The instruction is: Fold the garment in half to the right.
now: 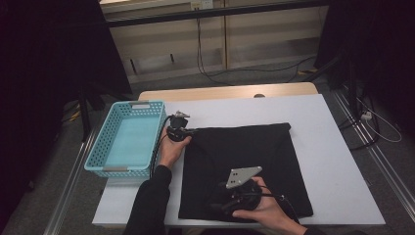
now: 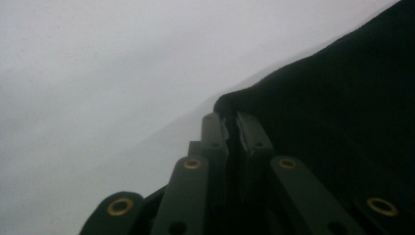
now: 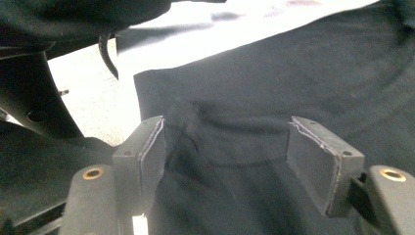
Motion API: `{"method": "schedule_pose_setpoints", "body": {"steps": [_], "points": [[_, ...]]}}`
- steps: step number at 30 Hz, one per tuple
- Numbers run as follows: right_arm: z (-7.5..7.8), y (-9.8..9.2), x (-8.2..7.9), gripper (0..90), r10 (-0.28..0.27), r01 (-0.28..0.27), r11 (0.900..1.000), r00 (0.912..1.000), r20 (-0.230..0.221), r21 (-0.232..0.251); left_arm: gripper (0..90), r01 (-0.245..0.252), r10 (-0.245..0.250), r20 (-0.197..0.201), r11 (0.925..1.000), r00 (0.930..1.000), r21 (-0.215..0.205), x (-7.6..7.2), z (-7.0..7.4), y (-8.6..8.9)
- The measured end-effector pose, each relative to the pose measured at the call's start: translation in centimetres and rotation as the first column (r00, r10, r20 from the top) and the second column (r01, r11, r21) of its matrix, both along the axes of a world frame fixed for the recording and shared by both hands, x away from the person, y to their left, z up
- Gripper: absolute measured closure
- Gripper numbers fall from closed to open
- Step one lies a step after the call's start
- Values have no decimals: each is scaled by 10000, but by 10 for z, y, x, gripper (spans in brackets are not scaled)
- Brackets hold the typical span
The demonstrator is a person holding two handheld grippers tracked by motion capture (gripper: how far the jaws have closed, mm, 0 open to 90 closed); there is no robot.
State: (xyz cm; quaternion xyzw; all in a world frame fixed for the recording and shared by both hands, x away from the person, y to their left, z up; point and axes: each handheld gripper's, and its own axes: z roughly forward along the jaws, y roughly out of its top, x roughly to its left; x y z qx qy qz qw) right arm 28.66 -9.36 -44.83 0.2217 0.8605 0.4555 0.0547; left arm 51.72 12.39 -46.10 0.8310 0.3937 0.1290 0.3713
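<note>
- Right gripper (image 1: 220, 205): near edge of the table, held in the right hand (image 1: 262, 208), low over the near part of the cloth (image 1: 254, 161). The high view gives its grey plate and body but hides the jaws under the hand. The right gripper view (image 3: 225, 161) supplies them: set wide apart, cloth lying flat between, the left pad touching a small raised wrinkle, the right pad at the cloth's surface; nothing squeezed.
- Cloth: black, spread flat on the white table (image 1: 333, 147), centre to right, its near edge close to the table's near edge. The right gripper view (image 3: 274, 78) shows one straight edge and a corner against the white top; the high view shows the whole outline.
- Left gripper (image 1: 193, 131): farther off, at the cloth's far left corner, held in the left hand (image 1: 172, 149). The high view cannot settle the jaws. The left gripper view (image 2: 230, 128) shows them drawn almost together, pinching the cloth's edge (image 2: 342, 107) between the pads, white table to the left.
- Basket (image 1: 98, 156): turquoise, slatted, at the table's left edge, just left of the left hand, apart from the cloth; seen in the high view.
- Beyond: bare wood strip at the far edge of the table; floor cables behind.
</note>
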Motion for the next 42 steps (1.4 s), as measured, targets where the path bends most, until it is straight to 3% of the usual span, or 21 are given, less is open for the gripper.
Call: {"method": "schedule_pose_setpoints", "body": {"steps": [4,6,10,15,19,25,29,36,42], "points": [[2,13,3,316,129,-129,9999,9999,67,89,851,-188,189,105,9998,9998,-114,0,0,1],[4,21,3,317,198,-200,9997,9998,91,135,852,-374,377,66,9983,9993,-450,0,0,2],[4,40,3,330,414,-415,9991,9991,50,72,854,-475,484,115,9965,9988,-688,-1,2,5],[-4,66,2,431,855,-860,9960,9961,-206,-249,854,-436,455,194,9951,9988,-891,-3,5,8],[-1,76,4,520,1056,-1064,9934,9942,-193,-437,855,-478,501,202,9937,9985,-1014,-3,9,10],[-11,96,-1,488,1243,-1258,9873,9920,-207,-970,856,-576,596,159,9930,9981,-1036,-3,8,10],[-17,103,-3,391,1222,-1237,9827,9923,-188,-1380,855,-715,742,184,9904,9971,-1184,-3,9,10],[-23,109,-10,379,1284,-1167,9801,9896,643,-1608,855,-771,796,160,9896,9967,-1216,-1,9,13],[-23,109,-9,553,918,-792,9846,9929,753,-1560,856,-875,907,163,9861,9957,-1411,-1,12,13]]}}
